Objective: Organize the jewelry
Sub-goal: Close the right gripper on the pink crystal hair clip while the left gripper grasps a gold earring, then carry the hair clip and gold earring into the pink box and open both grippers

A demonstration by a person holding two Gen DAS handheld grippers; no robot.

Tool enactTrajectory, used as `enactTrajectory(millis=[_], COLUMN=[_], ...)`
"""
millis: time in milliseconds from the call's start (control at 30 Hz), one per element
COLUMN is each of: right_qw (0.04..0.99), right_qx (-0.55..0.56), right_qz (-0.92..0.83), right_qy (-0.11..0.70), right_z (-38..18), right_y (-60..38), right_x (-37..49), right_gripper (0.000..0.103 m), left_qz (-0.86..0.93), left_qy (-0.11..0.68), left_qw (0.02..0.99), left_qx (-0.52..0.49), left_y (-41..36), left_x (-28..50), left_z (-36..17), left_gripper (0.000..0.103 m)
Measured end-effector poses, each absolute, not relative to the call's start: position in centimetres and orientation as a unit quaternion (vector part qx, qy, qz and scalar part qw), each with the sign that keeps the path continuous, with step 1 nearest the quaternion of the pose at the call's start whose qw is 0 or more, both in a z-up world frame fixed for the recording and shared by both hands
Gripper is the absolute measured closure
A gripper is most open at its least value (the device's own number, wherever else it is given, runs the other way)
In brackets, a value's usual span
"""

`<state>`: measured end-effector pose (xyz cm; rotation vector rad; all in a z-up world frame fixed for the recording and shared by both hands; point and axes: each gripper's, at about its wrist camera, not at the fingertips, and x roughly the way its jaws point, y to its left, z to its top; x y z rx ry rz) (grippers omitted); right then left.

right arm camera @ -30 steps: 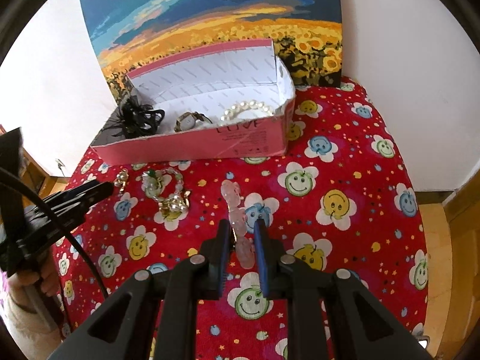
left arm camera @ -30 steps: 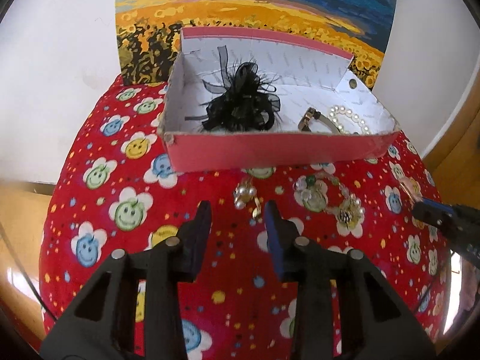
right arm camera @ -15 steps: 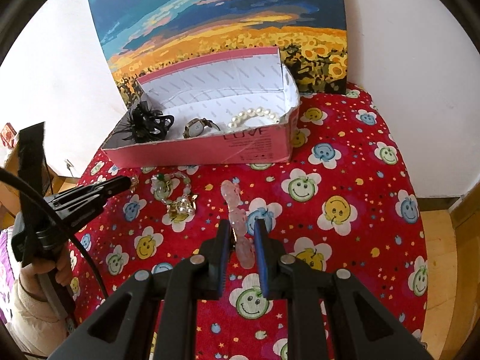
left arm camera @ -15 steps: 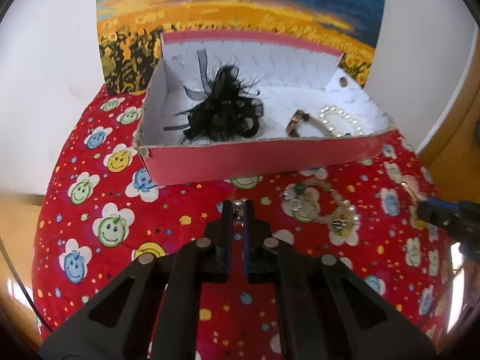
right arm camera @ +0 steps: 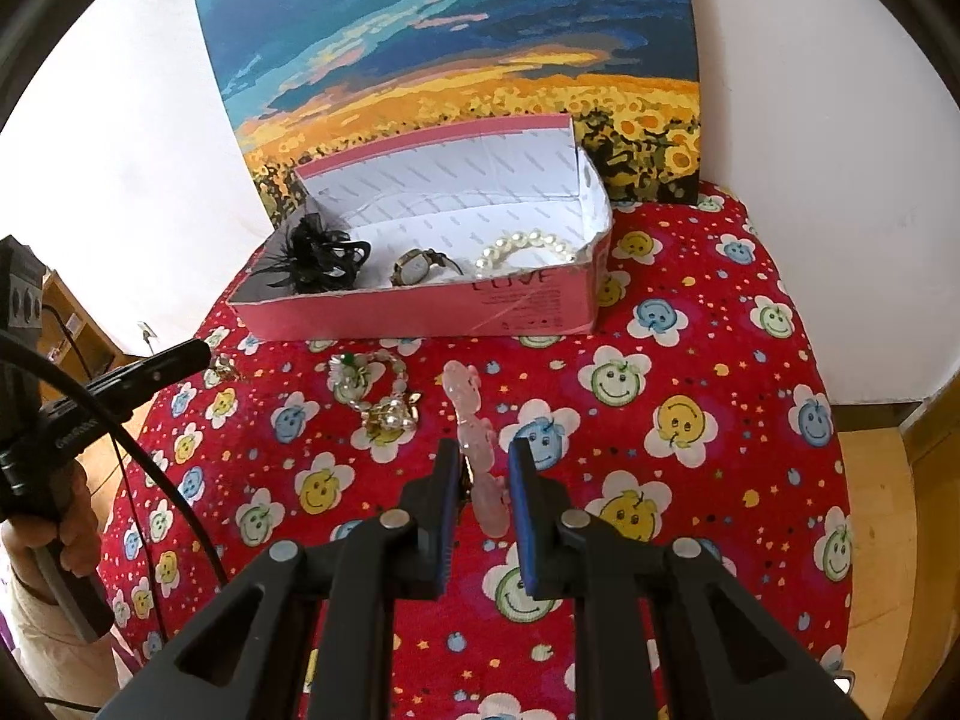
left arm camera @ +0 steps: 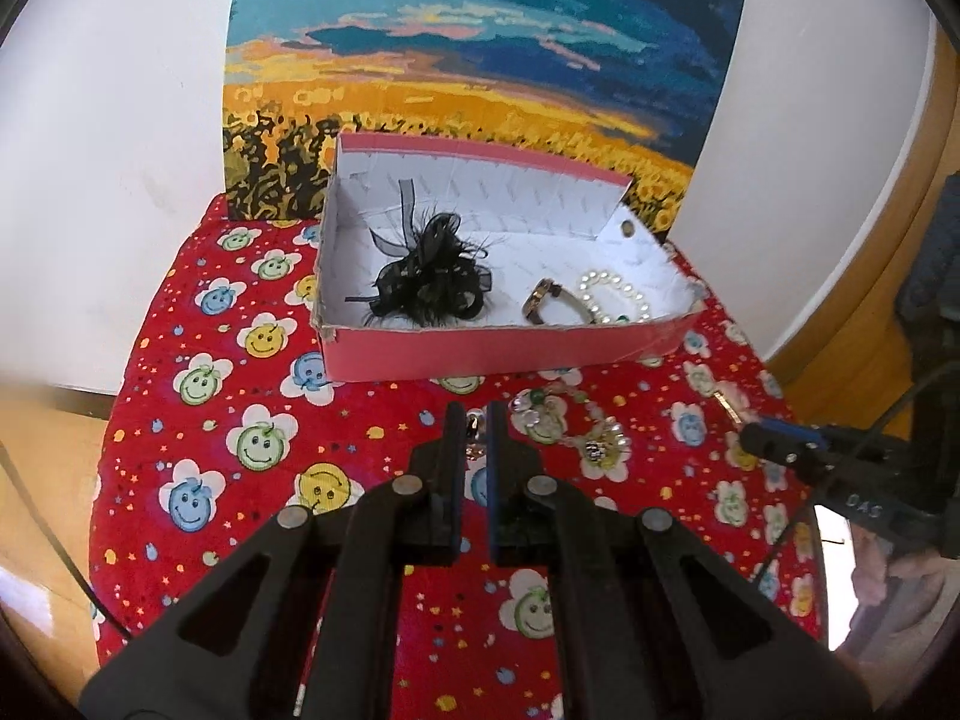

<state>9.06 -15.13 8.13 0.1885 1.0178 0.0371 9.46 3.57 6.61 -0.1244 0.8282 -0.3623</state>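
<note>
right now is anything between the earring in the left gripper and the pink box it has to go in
Only the box's own front wall. The left gripper is shut on the pearl earring just in front of the pink box, so it must lift over that wall. Inside, the black feather hair clip lies straight ahead, with the watch and pearl bracelet further right.

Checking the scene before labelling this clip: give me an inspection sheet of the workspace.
surface: red smiley cloth over a round top.
job's things: pink box holds black feather clip, watch, pearl bracelet; beaded bracelet and pink strand lie on the cloth; earring sits in the left jaws.
clutter: nothing seen.
grippers: left gripper jaws shut on earring; right gripper jaws either side of pink strand, contact unclear.
cables: black cable trails from left gripper.
surroundings: sunflower painting against white wall; wooden floor.
</note>
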Motion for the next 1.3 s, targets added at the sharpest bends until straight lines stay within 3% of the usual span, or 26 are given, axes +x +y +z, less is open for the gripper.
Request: enactTrajectory(millis=[667, 1300], right_qw=[0.883, 0.889], right_qx=[0.075, 0.071], right_qz=[0.027, 0.001], right_qy=[0.463, 0.453], right_z=[10.9, 11.0], right_y=[-13.7, -16.9], right_x=[10.5, 18.2], right_gripper=[0.085, 0.085], left_qz=[-0.161, -0.139], left_qy=[0.367, 0.382], left_qw=[0.915, 0.913], left_qx=[-0.041, -0.025], left_y=[4.7, 3.3], left_x=[12.4, 20.3], left_z=[10.8, 8.7], left_gripper=[0.103, 0.103])
